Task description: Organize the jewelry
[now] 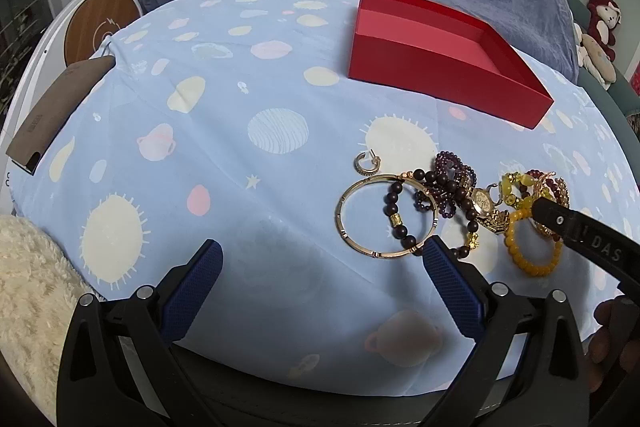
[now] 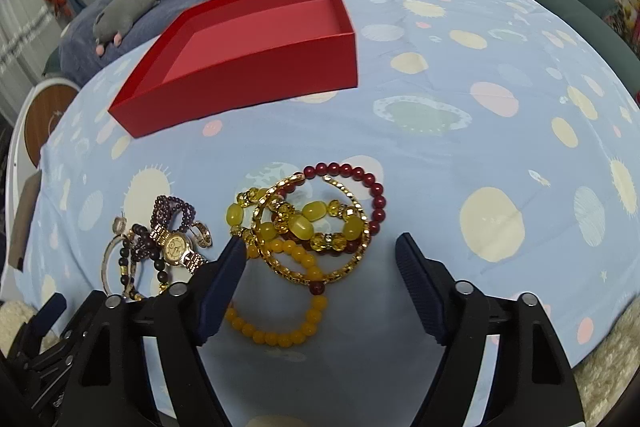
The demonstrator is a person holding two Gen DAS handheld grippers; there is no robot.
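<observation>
Right gripper (image 2: 320, 247) released, straddling bracelet heap (image 2: 316, 223); left gripper (image 1: 324, 251) released, beside gold bangle (image 1: 386, 217); red box (image 2: 248, 55) beyond.

Red box (image 2: 248, 83): open-topped, shallow, empty, pink floor, resting flat in the upper left of the right wrist view. Jewelry lies loose on the cloth below it in two clusters. Centre cluster: amber bead bracelet (image 2: 280, 331), yellow stone bracelet (image 2: 304, 223), dark red bead bracelet (image 2: 360, 179) and gold bangle (image 2: 344, 267), overlapping. Left cluster: gold watch (image 2: 176, 247), tangled with dark bead strands (image 2: 176, 207) and a thin gold bangle (image 1: 360, 187).
</observation>
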